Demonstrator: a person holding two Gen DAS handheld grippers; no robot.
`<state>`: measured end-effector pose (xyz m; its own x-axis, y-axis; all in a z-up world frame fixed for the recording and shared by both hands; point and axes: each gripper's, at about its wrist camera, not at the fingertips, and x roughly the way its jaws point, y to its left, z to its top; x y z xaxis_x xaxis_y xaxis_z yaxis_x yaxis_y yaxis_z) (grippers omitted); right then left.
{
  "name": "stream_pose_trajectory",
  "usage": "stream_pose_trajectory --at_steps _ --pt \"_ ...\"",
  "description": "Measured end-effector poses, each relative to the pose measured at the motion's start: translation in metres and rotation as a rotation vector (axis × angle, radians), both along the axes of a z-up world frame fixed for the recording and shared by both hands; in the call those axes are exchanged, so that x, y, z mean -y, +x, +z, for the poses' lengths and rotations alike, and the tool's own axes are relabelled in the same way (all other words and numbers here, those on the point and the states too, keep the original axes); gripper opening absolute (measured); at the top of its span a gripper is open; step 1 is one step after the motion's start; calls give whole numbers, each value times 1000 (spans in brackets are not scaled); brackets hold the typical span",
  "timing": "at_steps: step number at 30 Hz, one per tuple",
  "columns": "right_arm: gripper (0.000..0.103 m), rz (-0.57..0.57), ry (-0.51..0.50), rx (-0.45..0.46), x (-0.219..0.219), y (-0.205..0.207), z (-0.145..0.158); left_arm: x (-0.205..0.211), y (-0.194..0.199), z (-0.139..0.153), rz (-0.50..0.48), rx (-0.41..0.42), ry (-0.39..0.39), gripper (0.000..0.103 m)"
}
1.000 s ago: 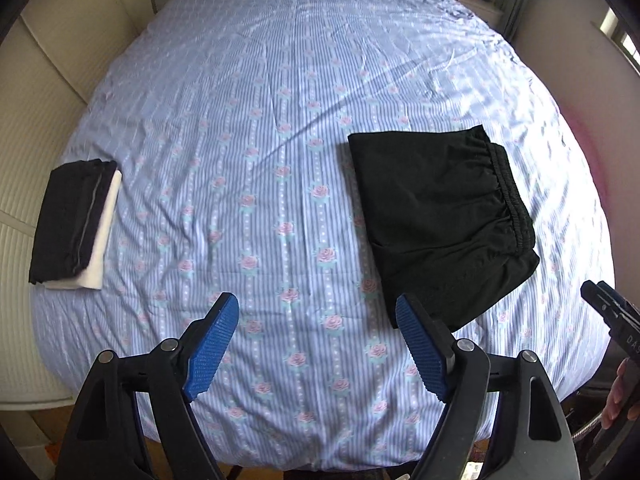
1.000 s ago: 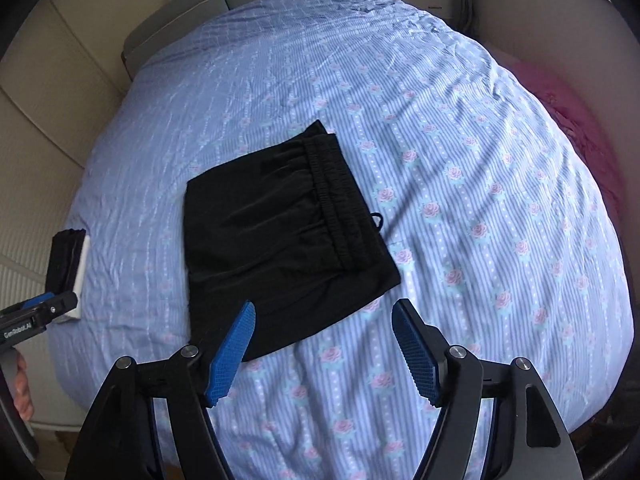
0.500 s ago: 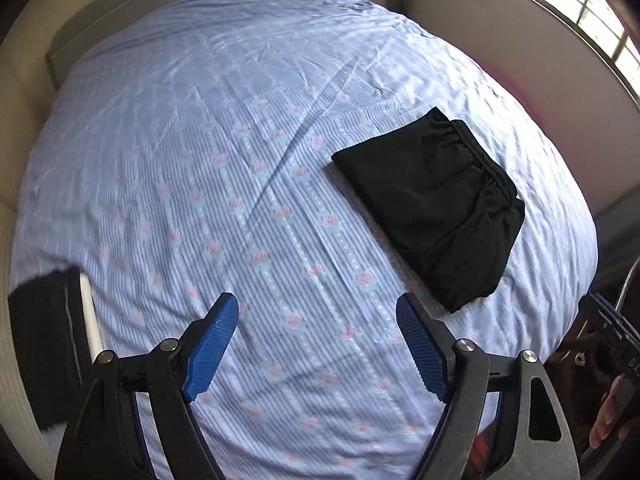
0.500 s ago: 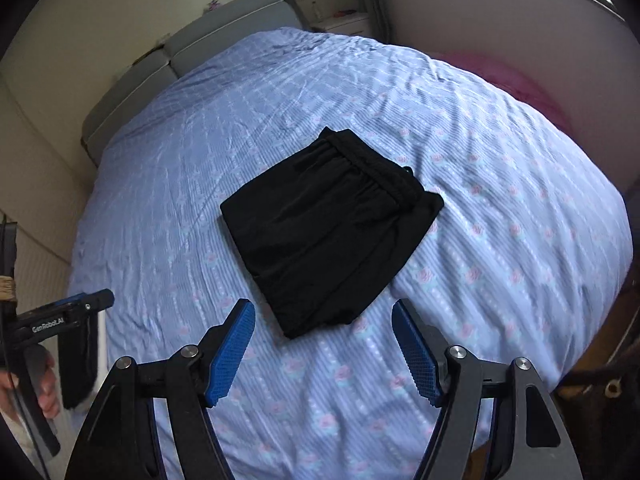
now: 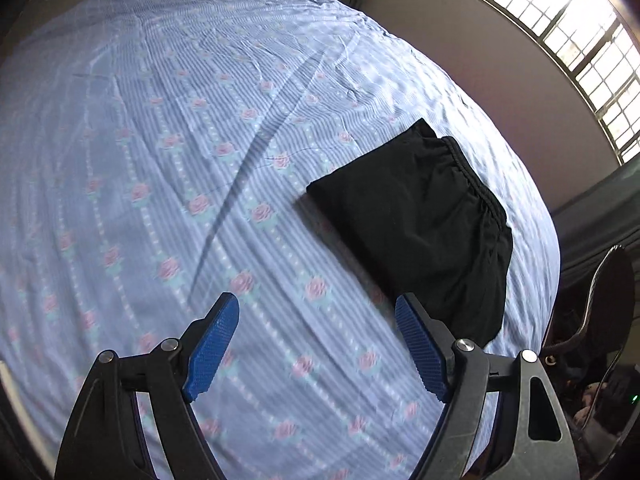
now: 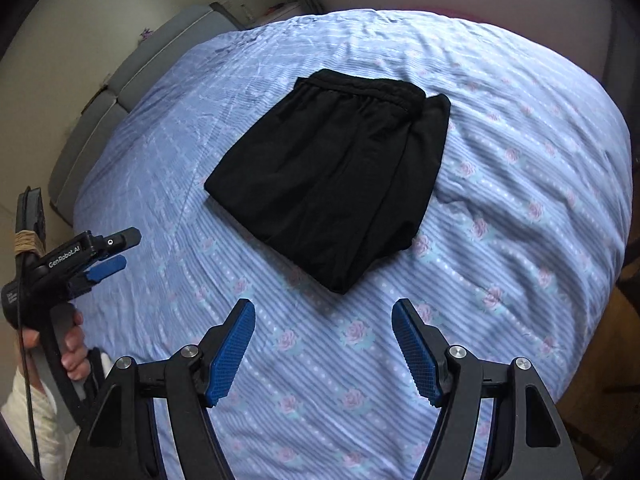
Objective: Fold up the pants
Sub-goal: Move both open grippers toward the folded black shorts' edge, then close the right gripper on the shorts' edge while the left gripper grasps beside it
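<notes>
Your right hand-held gripper (image 6: 323, 346) hangs wide open and empty over the bed (image 6: 520, 240), the folded black pants (image 6: 332, 176) just beyond its tips. Your left hand-held gripper (image 5: 316, 344), also open and empty, has them ahead to its right.

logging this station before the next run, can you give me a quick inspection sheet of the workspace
surface: bed with blue striped rose-print sheet, wrinkled.
job's things: black pants folded into a compact rectangle, lying flat on the sheet, elastic waistband on the far side.
clutter: nothing seen on the sheet.
grippers: left claw open, empty, above the sheet; right claw open, empty, near side of the pants.
cables: thin black cable hanging by the hand holding the left tool.
surroundings: grey headboard, barred window, plain walls.
</notes>
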<state>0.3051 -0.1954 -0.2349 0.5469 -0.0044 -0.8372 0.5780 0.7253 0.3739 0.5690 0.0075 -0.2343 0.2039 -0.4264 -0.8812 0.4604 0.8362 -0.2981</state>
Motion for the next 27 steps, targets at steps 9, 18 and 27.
stream_pose_trajectory --at_steps 9,18,27 --pt "67 -85 67 0 -1 25 -62 36 47 -57 -21 -85 -57 76" --pt "61 -107 49 -45 -5 45 -76 62 77 -90 16 -191 -157 75" --pt "52 -117 57 -40 -1 51 -76 70 83 -91 48 -182 -154 19"
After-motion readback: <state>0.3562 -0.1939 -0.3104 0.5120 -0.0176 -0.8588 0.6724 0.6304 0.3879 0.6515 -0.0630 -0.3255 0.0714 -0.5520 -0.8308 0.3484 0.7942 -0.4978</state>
